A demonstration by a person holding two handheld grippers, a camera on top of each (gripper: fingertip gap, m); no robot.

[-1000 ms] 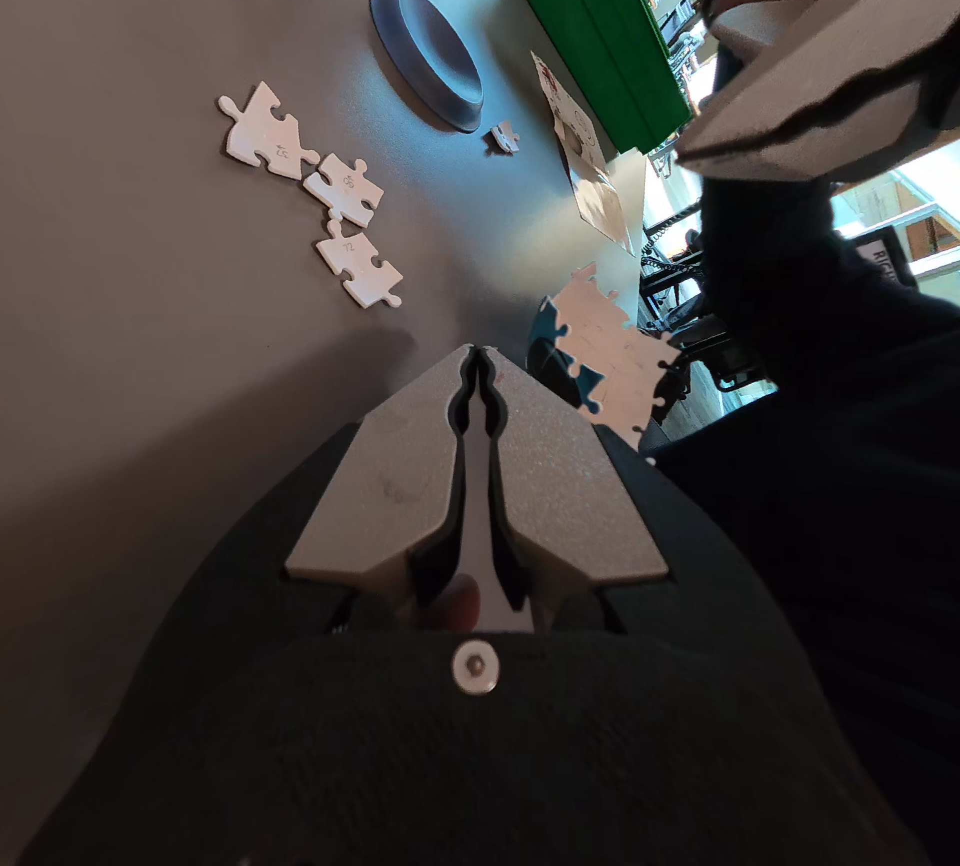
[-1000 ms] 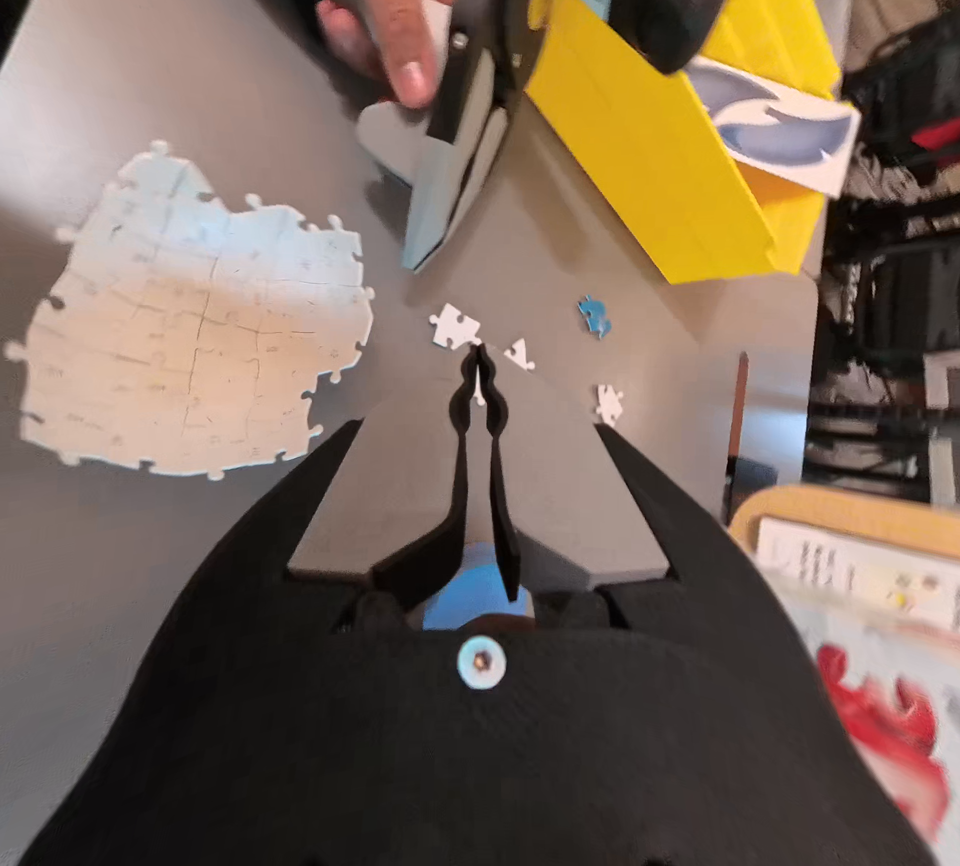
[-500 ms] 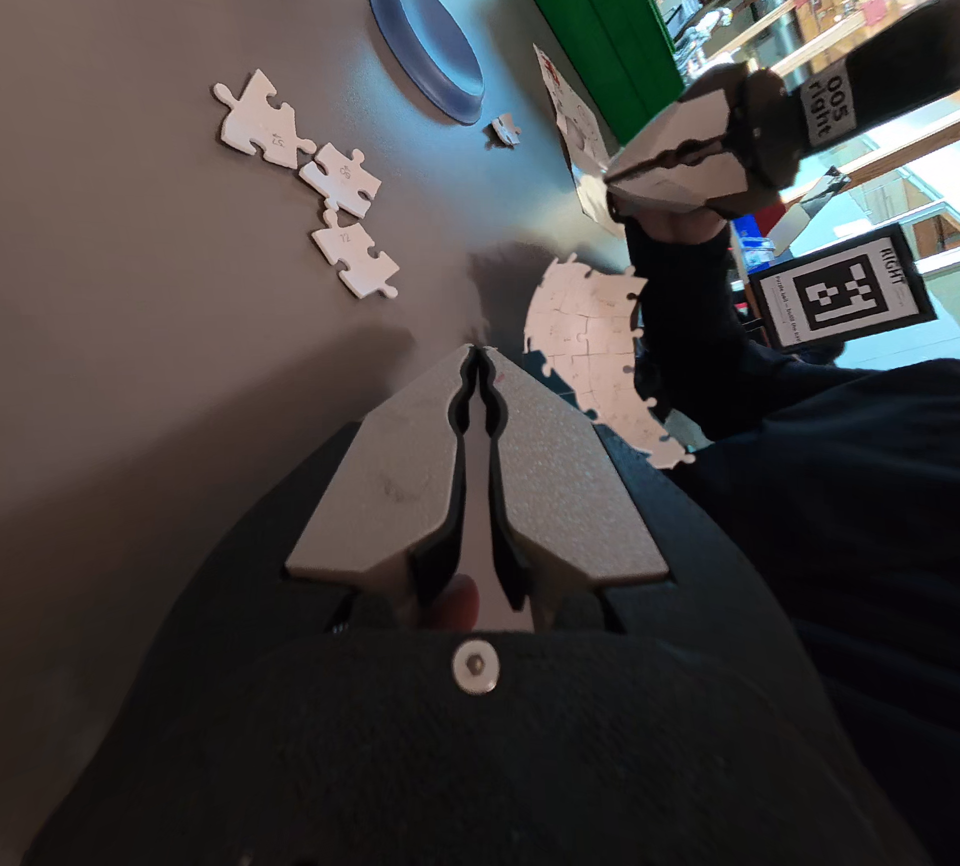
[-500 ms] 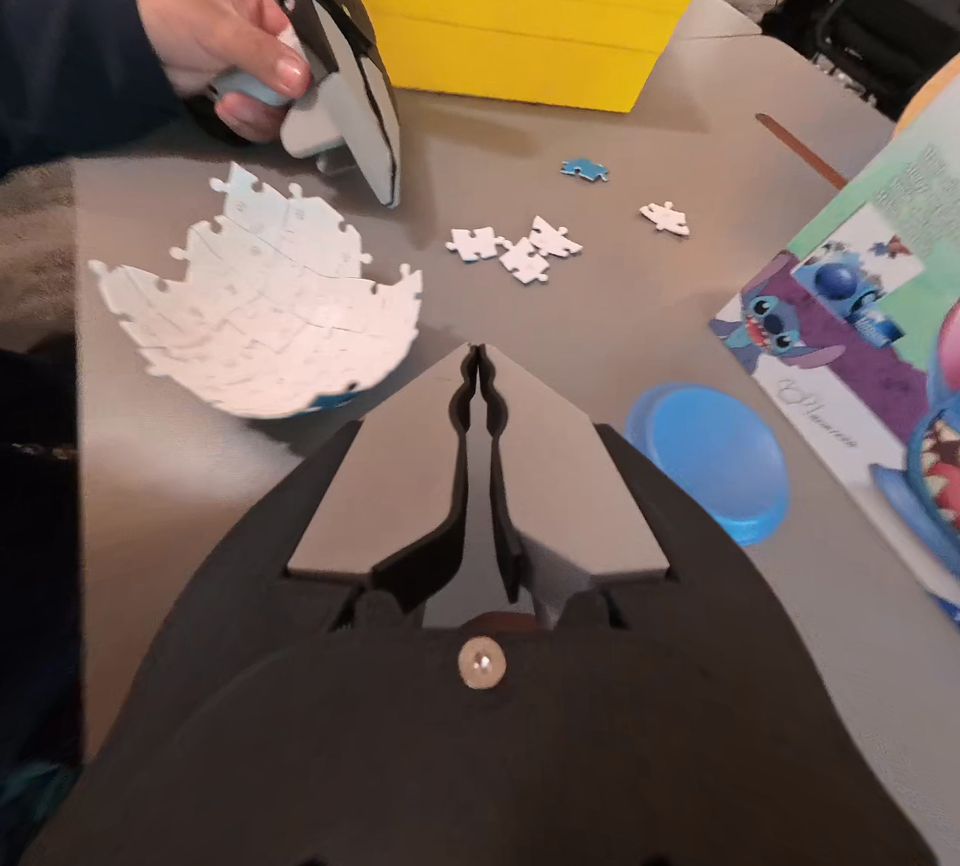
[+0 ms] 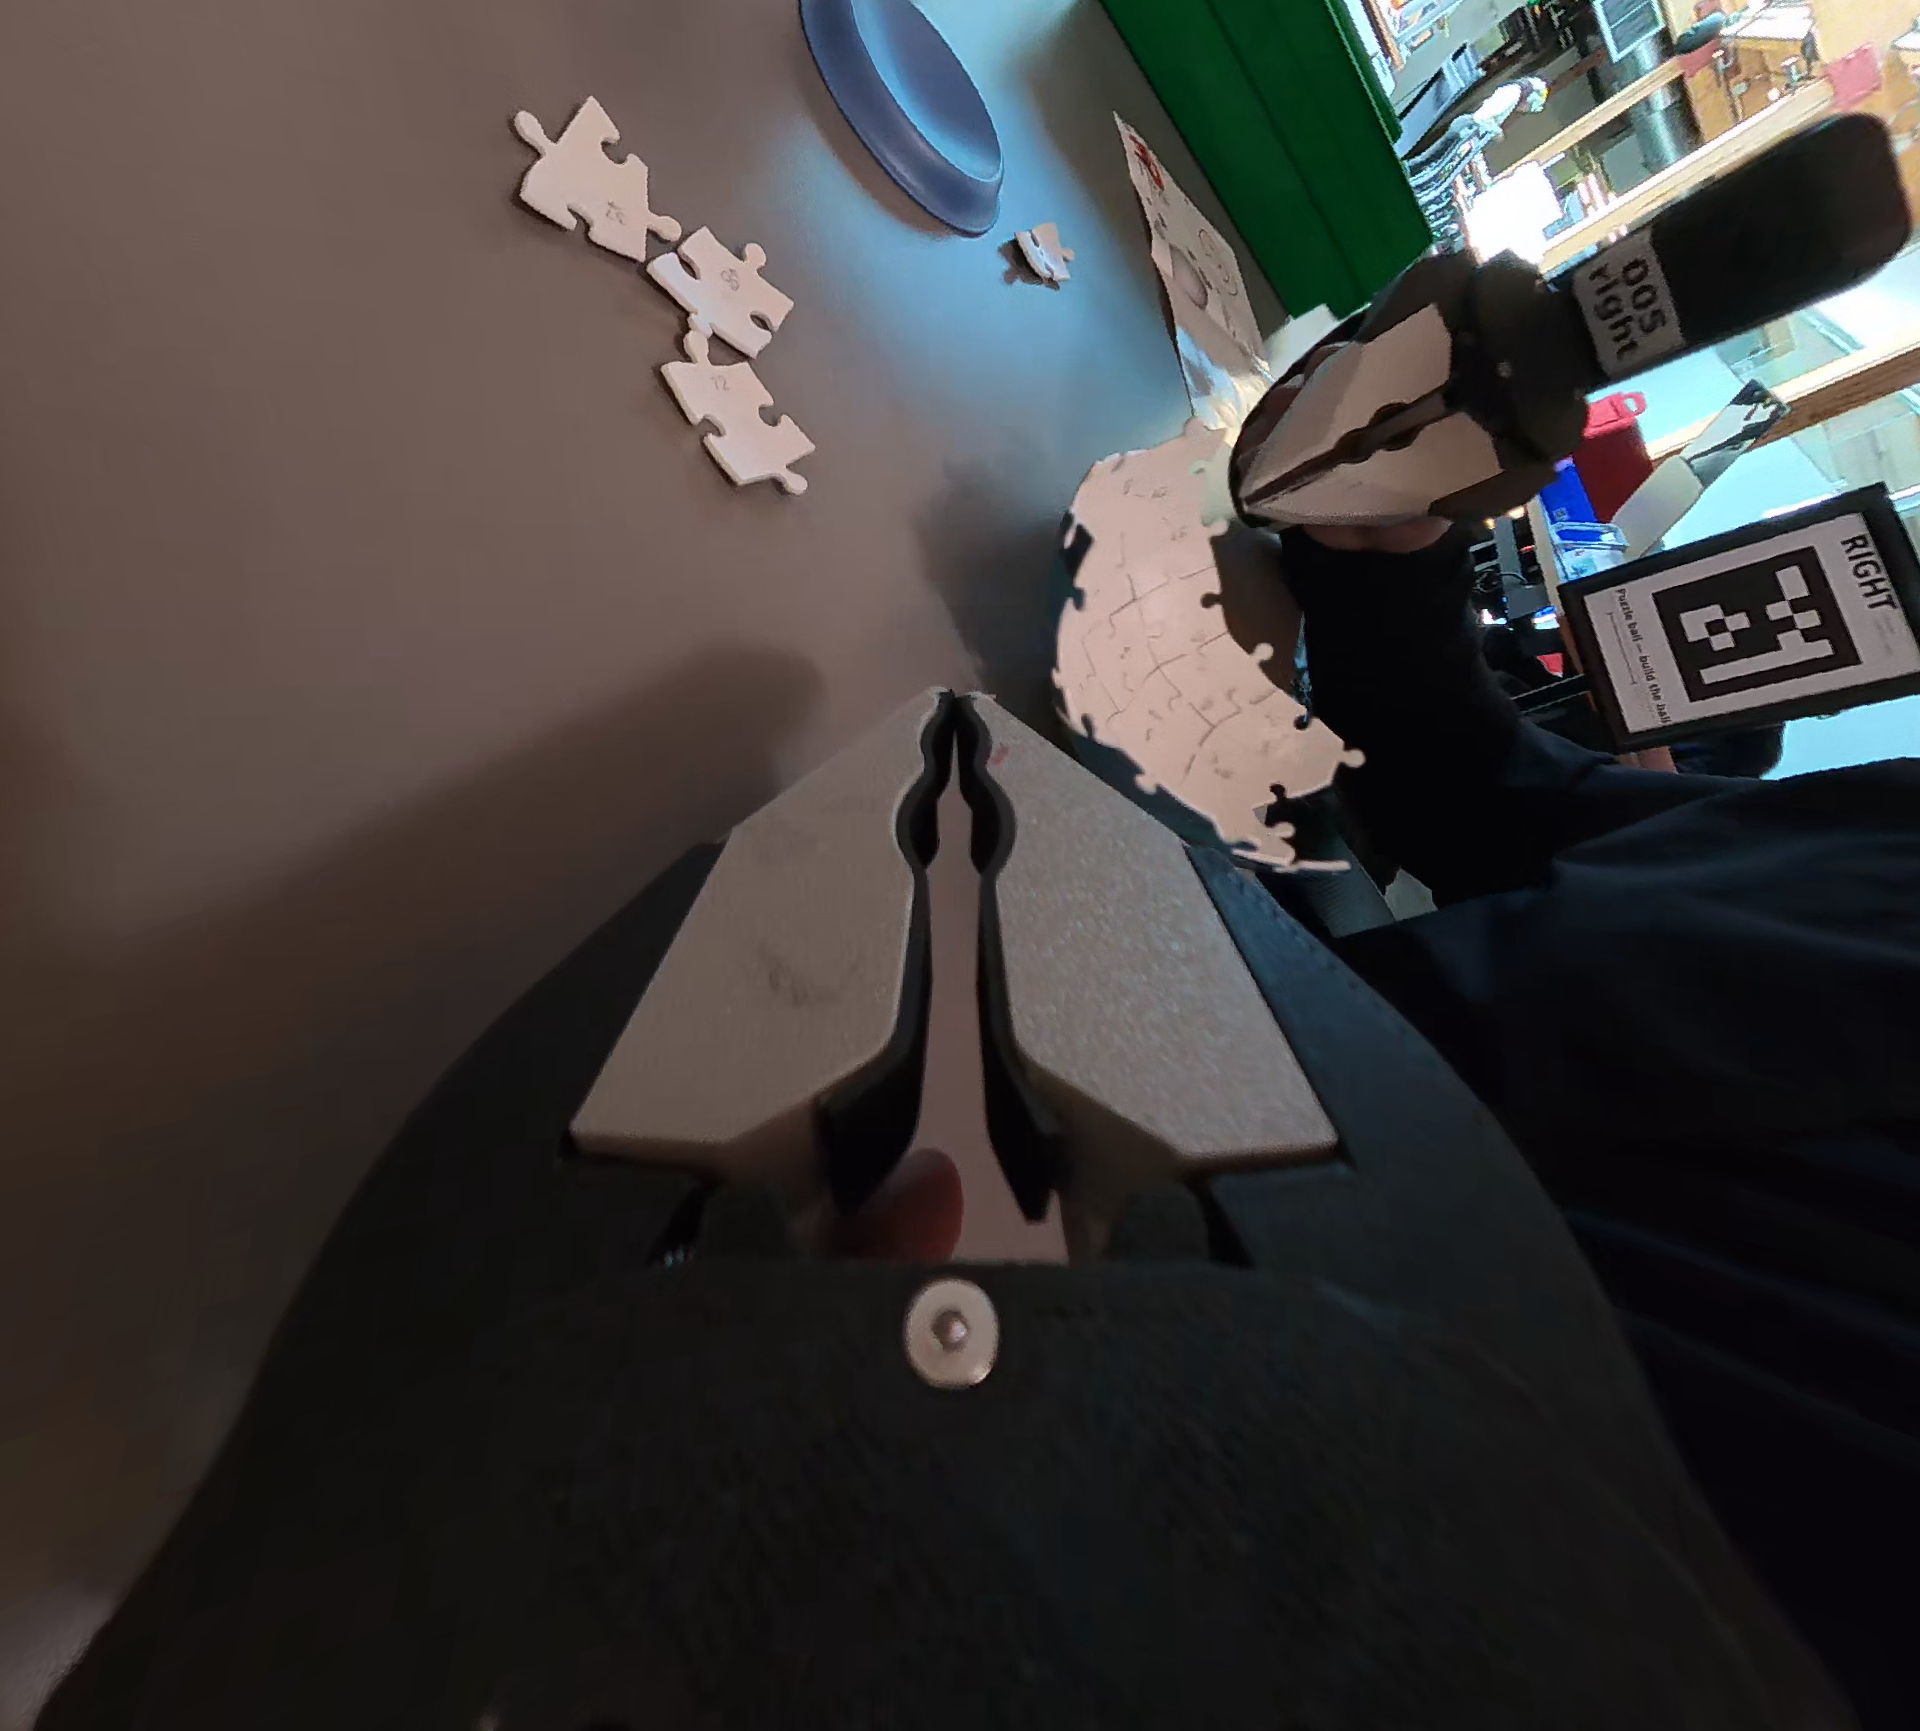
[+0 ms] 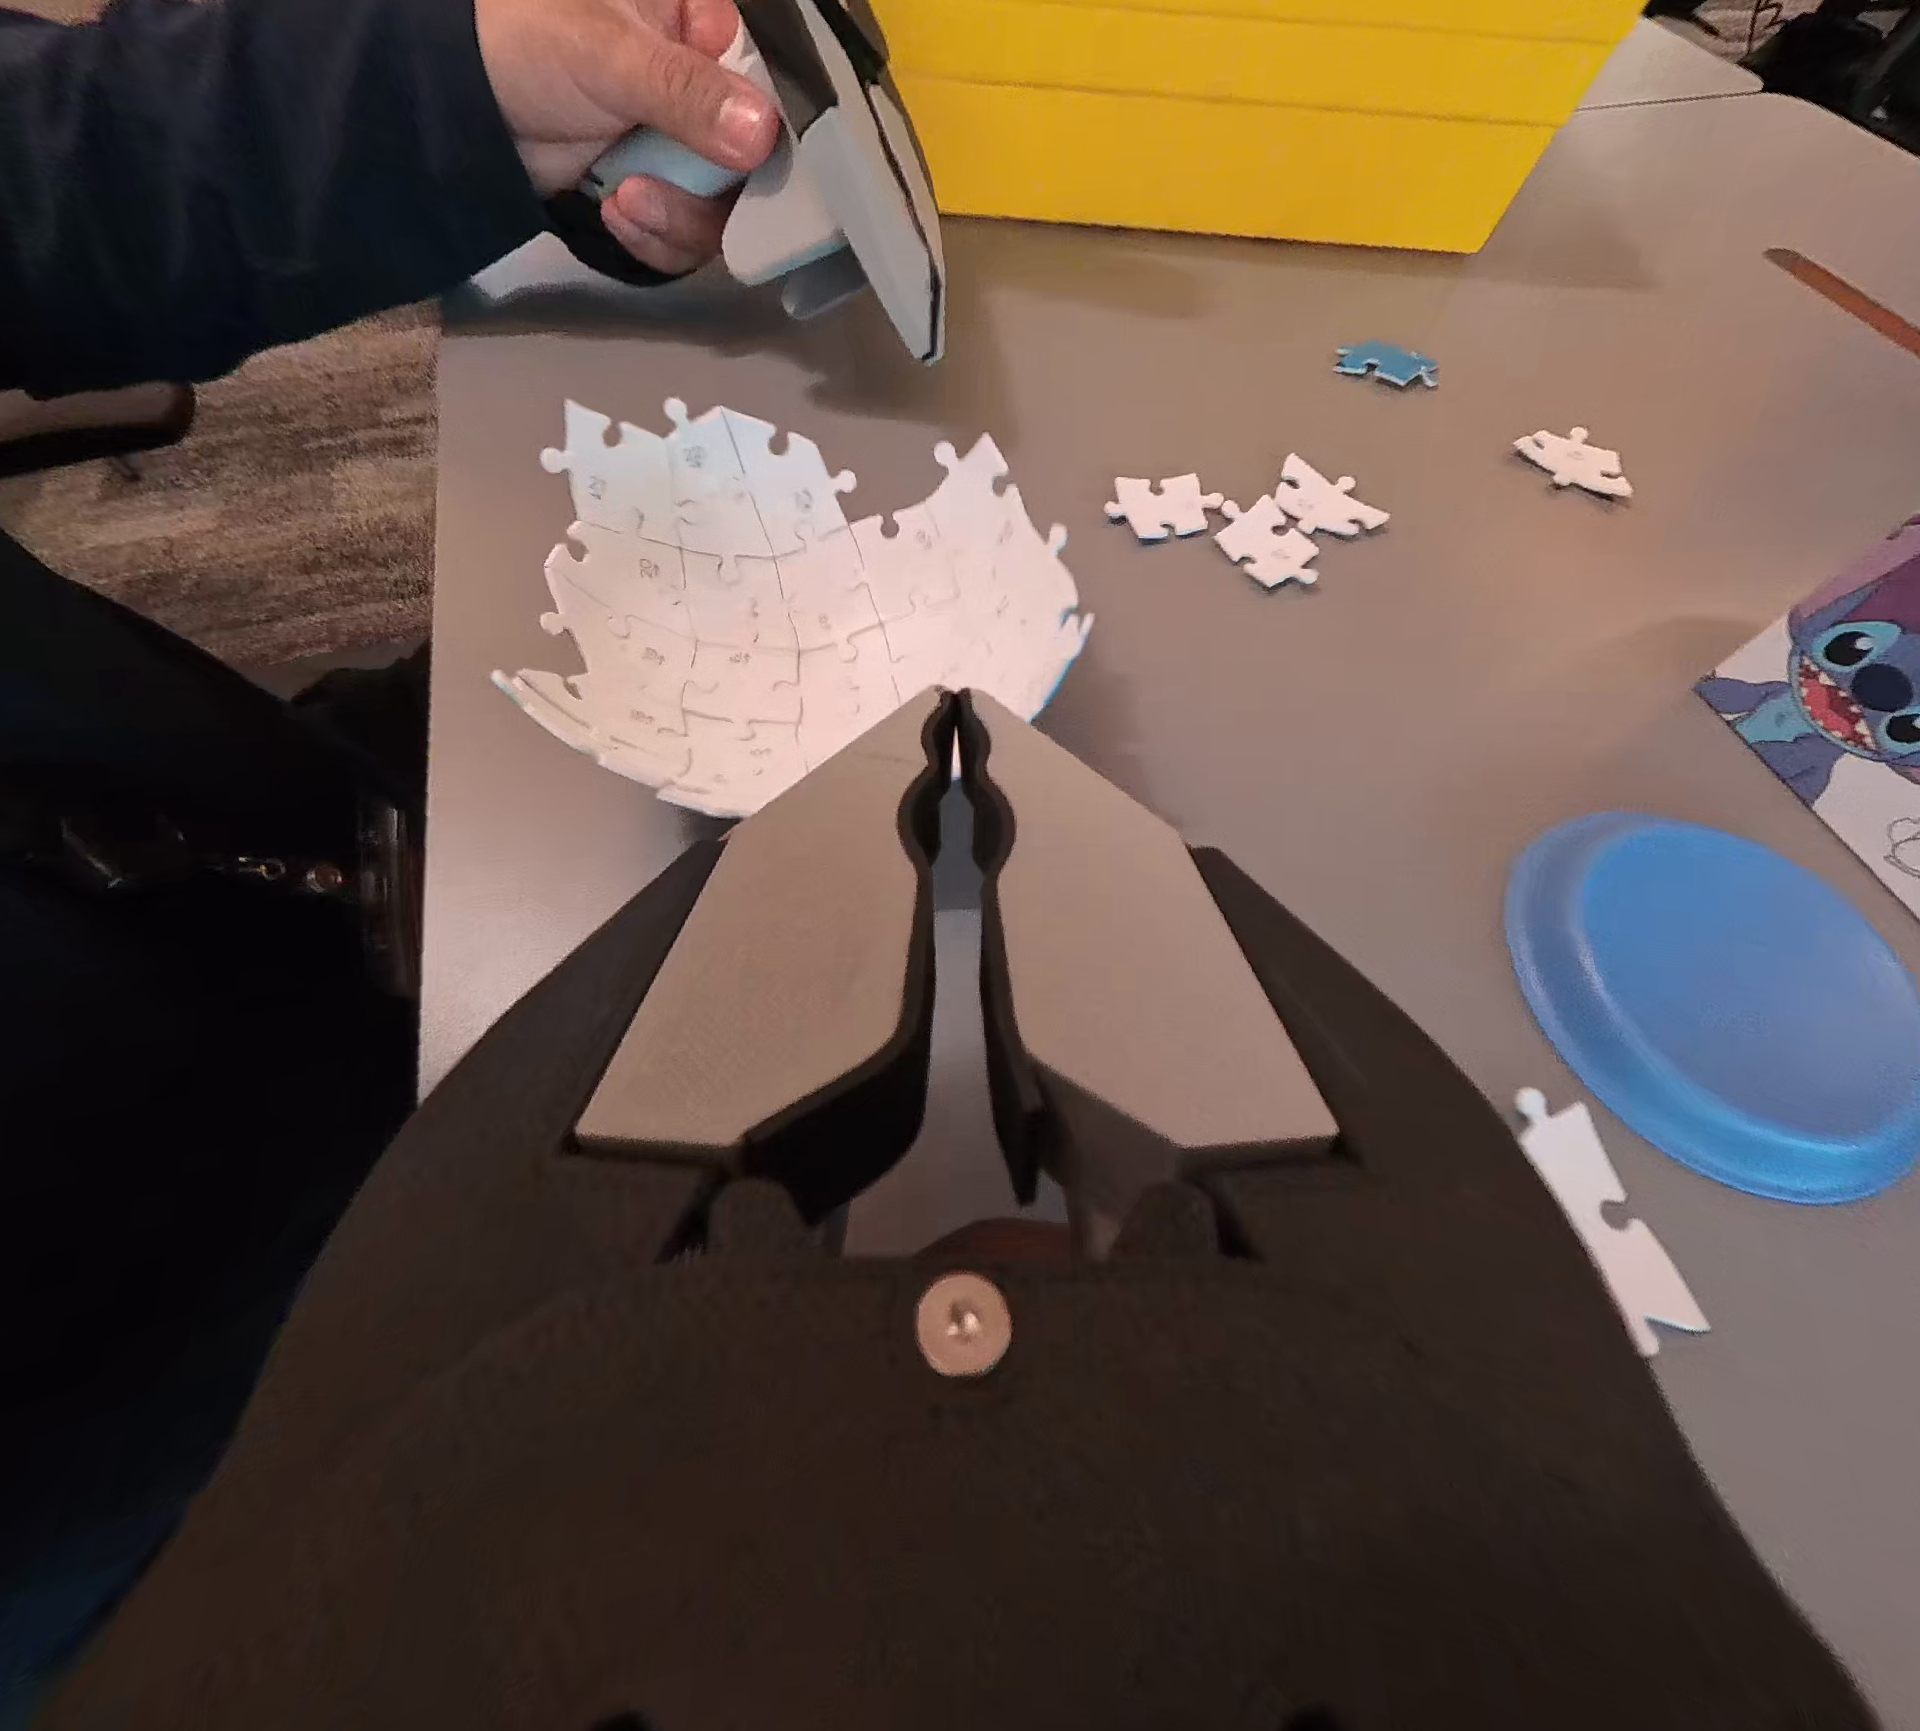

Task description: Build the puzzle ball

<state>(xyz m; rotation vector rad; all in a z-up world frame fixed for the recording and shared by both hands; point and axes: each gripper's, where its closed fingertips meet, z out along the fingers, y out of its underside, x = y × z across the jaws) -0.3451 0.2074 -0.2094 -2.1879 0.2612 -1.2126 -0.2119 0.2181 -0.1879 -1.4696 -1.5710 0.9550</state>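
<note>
The half-built puzzle ball (image 6: pixel 790 632), a white bowl of joined pieces, sits near the table (image 6: pixel 1299 746) edge. Both the left hand-held gripper (image 5: pixel 958 702) and the right hand-held gripper (image 6: pixel 954 700) are clenched on nothing. Only the right wrist view shows a yellow bin (image 6: pixel 1226 50); only the left shows a green bin (image 5: pixel 1257 71).

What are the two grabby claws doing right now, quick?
Left gripper: jaws shut, holding nothing.
Right gripper: jaws shut, holding nothing; it is close over the half-built puzzle ball.
</note>
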